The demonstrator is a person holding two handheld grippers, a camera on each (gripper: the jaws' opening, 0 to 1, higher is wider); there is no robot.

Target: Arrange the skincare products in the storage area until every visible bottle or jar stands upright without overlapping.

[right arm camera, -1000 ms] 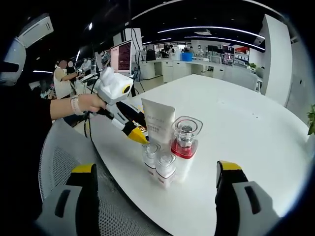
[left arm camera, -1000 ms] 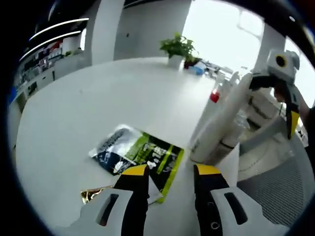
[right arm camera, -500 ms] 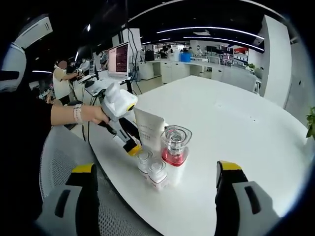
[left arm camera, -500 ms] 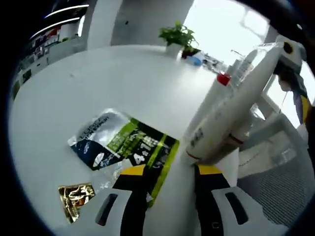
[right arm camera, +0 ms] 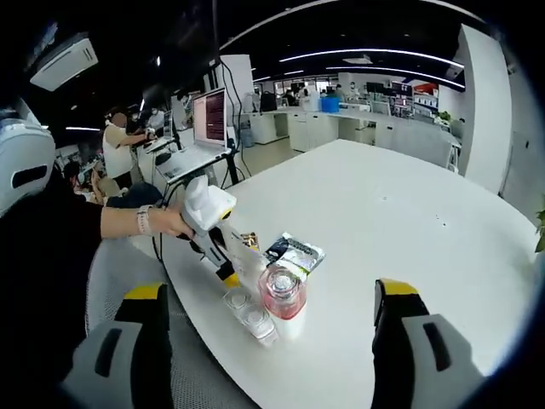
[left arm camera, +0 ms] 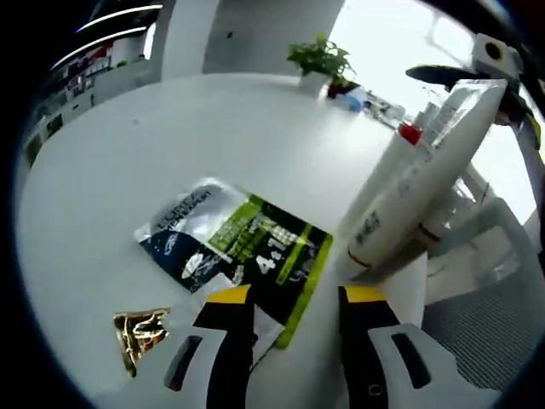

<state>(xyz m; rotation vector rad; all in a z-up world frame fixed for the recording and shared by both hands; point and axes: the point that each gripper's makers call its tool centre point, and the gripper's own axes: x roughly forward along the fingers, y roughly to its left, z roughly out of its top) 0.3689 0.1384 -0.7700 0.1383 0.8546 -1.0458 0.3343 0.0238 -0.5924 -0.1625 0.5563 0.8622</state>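
White tube (left arm camera: 409,192) upright by sachet (left arm camera: 243,251); left hand-held gripper (left arm camera: 289,296) open – empty

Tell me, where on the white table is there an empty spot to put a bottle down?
The far side of the white table, beyond the green-and-blue sachet, is bare, and so is the stretch toward the potted plant. It is crowded at the near edge, where the red-capped bottle, small jars, white tube, gold wrapper and left gripper bunch together.

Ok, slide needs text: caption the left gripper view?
Open left tool over a green sachet, beside a white tube on a table.
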